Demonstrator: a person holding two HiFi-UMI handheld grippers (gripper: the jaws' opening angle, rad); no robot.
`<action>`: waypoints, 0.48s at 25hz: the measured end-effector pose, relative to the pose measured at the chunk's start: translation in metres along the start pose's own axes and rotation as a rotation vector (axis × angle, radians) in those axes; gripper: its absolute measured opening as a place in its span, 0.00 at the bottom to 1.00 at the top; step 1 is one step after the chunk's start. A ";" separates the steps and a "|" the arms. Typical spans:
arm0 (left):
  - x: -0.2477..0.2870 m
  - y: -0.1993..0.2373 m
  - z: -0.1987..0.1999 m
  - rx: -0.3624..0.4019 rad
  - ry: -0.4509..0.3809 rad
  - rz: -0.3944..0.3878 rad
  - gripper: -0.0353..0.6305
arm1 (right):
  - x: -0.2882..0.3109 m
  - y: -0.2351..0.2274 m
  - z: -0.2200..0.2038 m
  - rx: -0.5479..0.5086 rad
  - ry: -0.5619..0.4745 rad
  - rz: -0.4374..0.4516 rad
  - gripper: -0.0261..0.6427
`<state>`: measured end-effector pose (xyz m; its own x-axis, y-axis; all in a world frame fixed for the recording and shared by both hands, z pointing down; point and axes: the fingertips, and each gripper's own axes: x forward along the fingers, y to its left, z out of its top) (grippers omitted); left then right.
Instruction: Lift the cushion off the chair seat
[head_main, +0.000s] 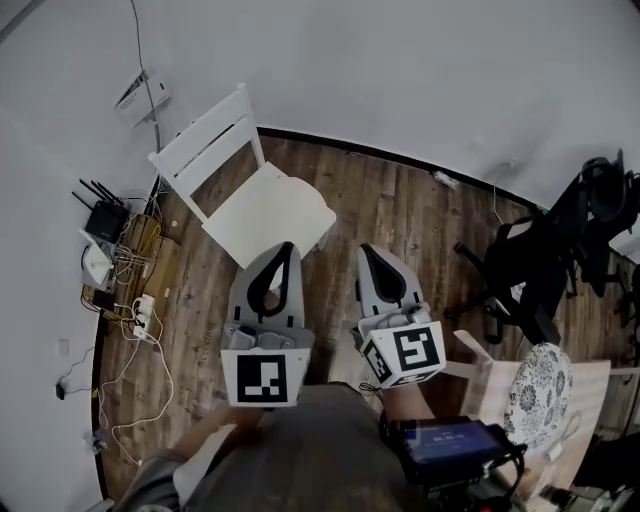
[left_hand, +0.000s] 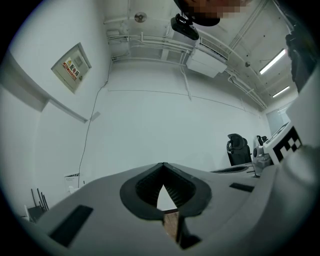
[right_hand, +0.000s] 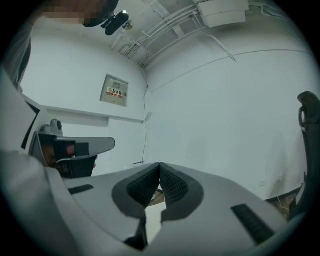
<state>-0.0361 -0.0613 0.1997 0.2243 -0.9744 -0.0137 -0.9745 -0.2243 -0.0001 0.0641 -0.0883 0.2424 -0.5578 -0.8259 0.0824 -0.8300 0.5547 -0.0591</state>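
A white wooden chair (head_main: 262, 200) stands on the plank floor near the wall, its pale seat bare. A round floral cushion (head_main: 537, 393) rests on a light wooden seat at the lower right, beside me. My left gripper (head_main: 288, 246) points level at the front edge of the white chair's seat, jaws closed tip to tip and empty. My right gripper (head_main: 365, 249) is held parallel, just right of that seat, also shut with nothing in it. In the left gripper view the gripper (left_hand: 163, 164) faces a blank white wall; the right gripper (right_hand: 160, 164) does too.
A router and tangled cables (head_main: 120, 270) lie on the floor by the left wall. A black office chair (head_main: 545, 260) stands at the right. A dark device with a lit screen (head_main: 450, 442) sits at the bottom edge near my body.
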 end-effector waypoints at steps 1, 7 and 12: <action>0.004 0.001 0.002 -0.001 -0.006 0.001 0.06 | 0.004 -0.002 0.003 -0.003 -0.005 0.000 0.05; 0.027 0.006 0.007 0.008 -0.023 0.005 0.06 | 0.023 -0.017 0.015 -0.017 -0.030 0.002 0.05; 0.055 0.004 0.008 0.021 -0.035 0.007 0.06 | 0.042 -0.037 0.021 -0.021 -0.045 0.011 0.05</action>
<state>-0.0275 -0.1155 0.1904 0.2174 -0.9748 -0.0490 -0.9760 -0.2167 -0.0205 0.0720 -0.1457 0.2273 -0.5666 -0.8231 0.0372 -0.8239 0.5654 -0.0386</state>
